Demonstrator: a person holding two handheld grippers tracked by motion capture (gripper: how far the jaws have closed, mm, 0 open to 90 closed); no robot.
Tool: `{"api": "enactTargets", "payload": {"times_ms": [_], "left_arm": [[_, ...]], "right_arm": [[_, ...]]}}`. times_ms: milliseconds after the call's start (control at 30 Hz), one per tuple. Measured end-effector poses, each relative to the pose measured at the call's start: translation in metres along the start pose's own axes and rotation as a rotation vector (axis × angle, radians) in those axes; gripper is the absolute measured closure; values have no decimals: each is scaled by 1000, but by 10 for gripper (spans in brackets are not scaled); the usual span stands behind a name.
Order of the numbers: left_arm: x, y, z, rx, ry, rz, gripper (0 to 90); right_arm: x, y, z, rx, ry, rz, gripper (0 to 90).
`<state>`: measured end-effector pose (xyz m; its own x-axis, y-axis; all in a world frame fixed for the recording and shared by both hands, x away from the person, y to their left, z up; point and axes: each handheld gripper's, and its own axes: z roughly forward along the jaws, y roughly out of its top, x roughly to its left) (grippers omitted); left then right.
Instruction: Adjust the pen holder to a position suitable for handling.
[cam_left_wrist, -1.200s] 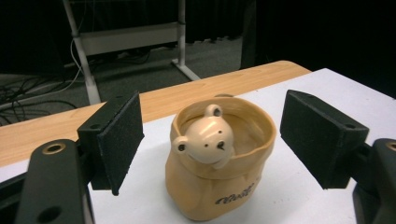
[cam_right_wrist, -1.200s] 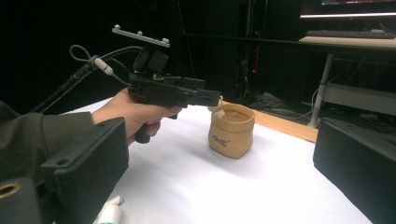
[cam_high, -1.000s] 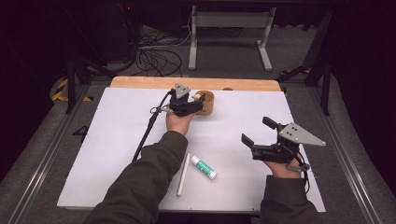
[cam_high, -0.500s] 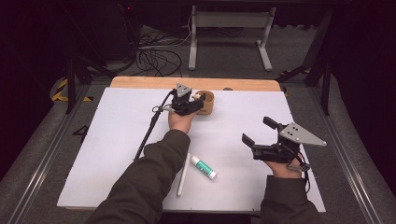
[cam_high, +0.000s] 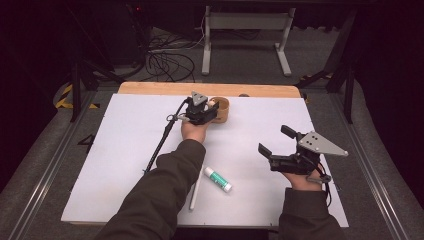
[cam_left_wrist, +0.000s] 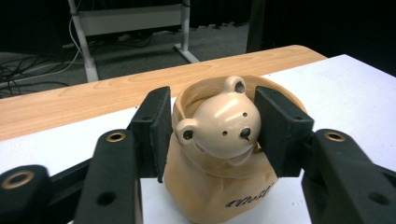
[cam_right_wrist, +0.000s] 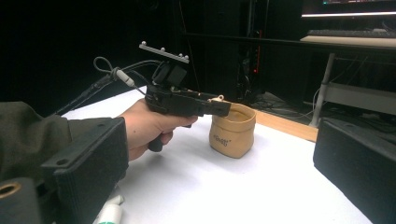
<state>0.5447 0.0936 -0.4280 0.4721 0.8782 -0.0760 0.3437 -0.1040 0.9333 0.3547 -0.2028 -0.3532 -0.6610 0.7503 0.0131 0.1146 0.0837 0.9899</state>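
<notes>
**Closing on the bear in the pouch**

The left gripper (cam_left_wrist: 212, 126) has just been closing, with the bear's head (cam_left_wrist: 223, 127) between its jaws. The right pad looks to be at the bear's cheek, while the left one stands just off its ear, so the grip is not yet made. To do this well, I would keep the pads level on the widest part of the head, clear of the pouch (cam_left_wrist: 219, 186) rim, squeeze gently and lift straight up.

The bear is glossy, hard-looking and rounded, likely to slip. The tan pouch is soft, creased and printed with dark lettering.

On the white table (cam_high: 125, 165), the pouch (cam_high: 222, 111) sits at twelve o'clock by the wooden strip (cam_high: 150, 89). The right gripper (cam_high: 275, 142) hangs at four o'clock, jaws wide apart and empty; a glue stick (cam_high: 217, 179) lies near six o'clock.
</notes>
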Motion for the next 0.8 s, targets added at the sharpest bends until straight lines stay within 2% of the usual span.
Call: {"api": "enactTargets", "payload": {"times_ms": [400, 567, 800], "left_arm": [[-3, 0, 1, 20, 10, -16, 518], [0, 3, -2, 40, -10, -78, 544], [3, 5, -7, 75, -43, -107, 561]], "right_arm": [[1, 0, 1, 3, -1, 3, 41], [0, 0, 0, 5, -1, -1, 41], [0, 0, 0, 7, -4, 2, 41]]}}
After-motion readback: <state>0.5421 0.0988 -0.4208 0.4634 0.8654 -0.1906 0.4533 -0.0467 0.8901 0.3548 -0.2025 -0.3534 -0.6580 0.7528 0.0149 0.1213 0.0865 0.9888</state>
